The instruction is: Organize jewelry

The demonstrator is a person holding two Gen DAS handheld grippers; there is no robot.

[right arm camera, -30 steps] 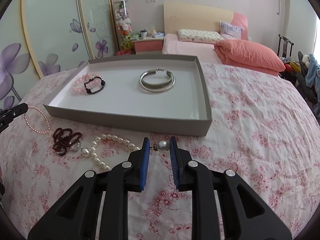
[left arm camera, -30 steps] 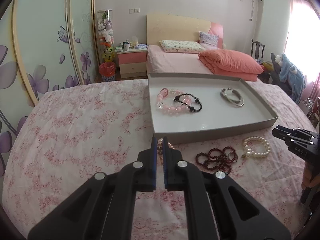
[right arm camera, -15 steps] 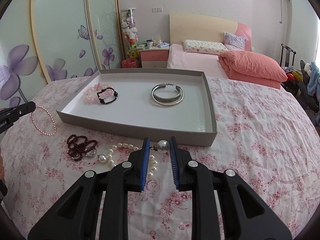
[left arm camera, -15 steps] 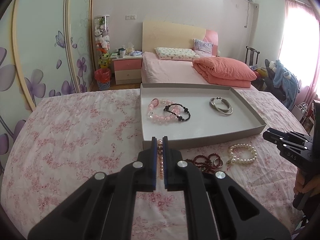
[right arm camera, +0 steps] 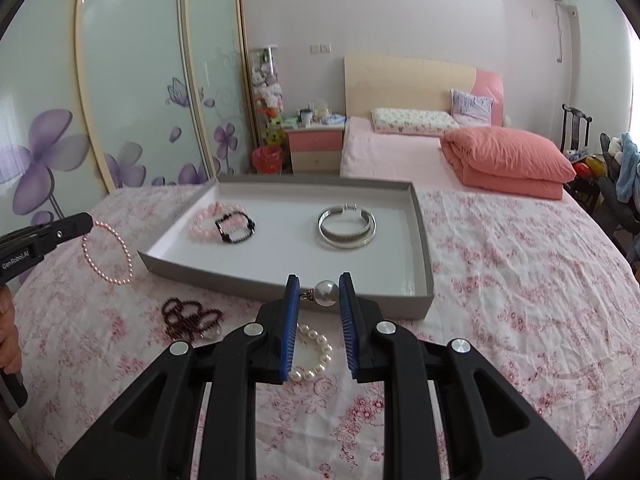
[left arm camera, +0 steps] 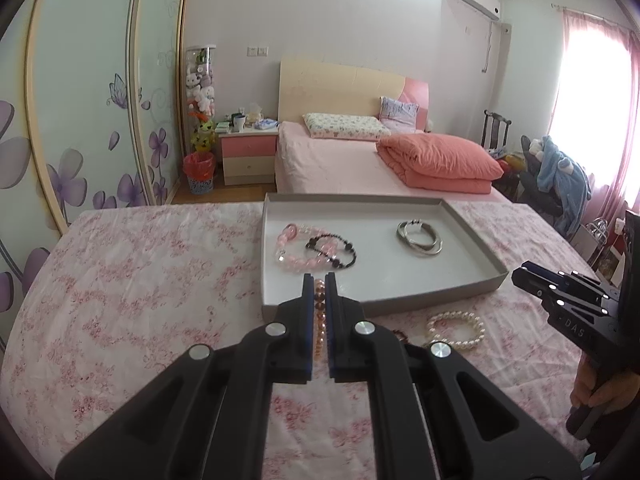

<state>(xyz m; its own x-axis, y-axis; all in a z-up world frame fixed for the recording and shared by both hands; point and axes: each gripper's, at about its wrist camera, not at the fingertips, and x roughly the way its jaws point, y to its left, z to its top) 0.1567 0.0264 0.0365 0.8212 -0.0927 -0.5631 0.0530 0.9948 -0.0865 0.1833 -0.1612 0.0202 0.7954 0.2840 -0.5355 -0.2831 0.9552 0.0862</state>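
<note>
Pink pearls are up in the air: the left claw (left arm camera: 319,284) is pinched tight on a small-beaded pink bracelet (right arm camera: 106,252), which hangs as an open loop just beside the near left corner of the grey tray (right arm camera: 422,216). Over on the other side, the right claw (right arm camera: 319,294) stands narrow, clamped on the big pearl (right arm camera: 325,293) and clasp end of the white pearl strand (right arm camera: 313,354), whose beads trail down to the flowered bedspread (right arm camera: 500,280) in front of the tray's near wall. Inside the tray sit a chunky pink bracelet (left arm camera: 294,246) with a black bead bracelet (left arm camera: 332,249) overlapping it, and a silver bangle (right arm camera: 347,227) apart from them. A dark red bead bracelet (right arm camera: 188,318) waits on the bedspread. Both loads look bound for the tray, so the trick is height: carry each piece clear over the rim before letting go, or the dangling loops may snag the wall. Aim for bare floor, the pink one away from the overlapped pair, the pearls toward the near right, and lower until the beads rest before opening, so nothing bounces or tangles.
</note>
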